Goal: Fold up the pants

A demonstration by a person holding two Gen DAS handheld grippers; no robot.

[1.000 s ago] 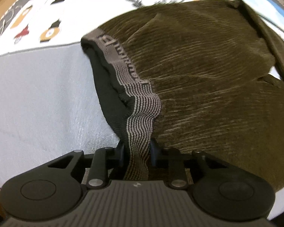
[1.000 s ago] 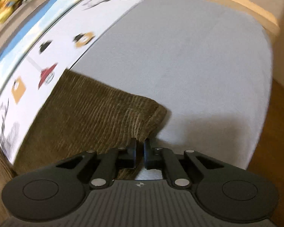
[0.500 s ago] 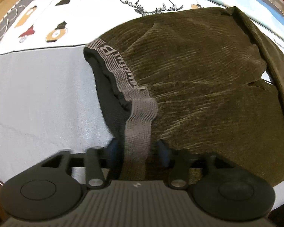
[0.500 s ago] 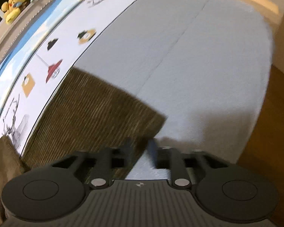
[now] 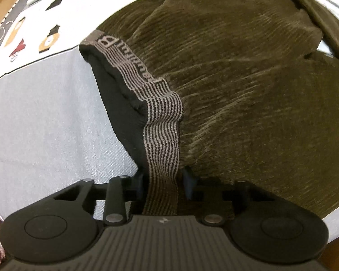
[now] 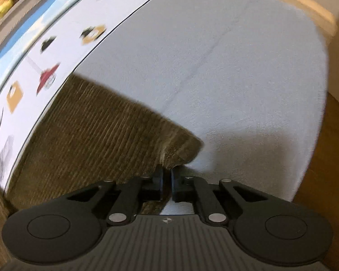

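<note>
You're early in the fold, by the look of it: the pants (image 5: 248,94) are lying spread on the grey sheet (image 5: 45,124) of the bed, bunched, no clean crease visible yet. Your left gripper (image 5: 163,181) is pinching the striped waistband (image 5: 162,140), which is running straight between its fingers; its jaws have just been closing, narrowed onto the band. Your right gripper (image 6: 166,181) is nearly closed, nipping the edge of the cuff corner (image 6: 180,151) of a leg. I'd judge the carry-over and flattening are still to do. The left view is giving you the waistband, its dark lining and the wrinkled seat; the right view is giving only the leg end, the bed's wooden edge (image 6: 305,6) and a yellow toy (image 6: 2,2), and it's blurred.
</note>
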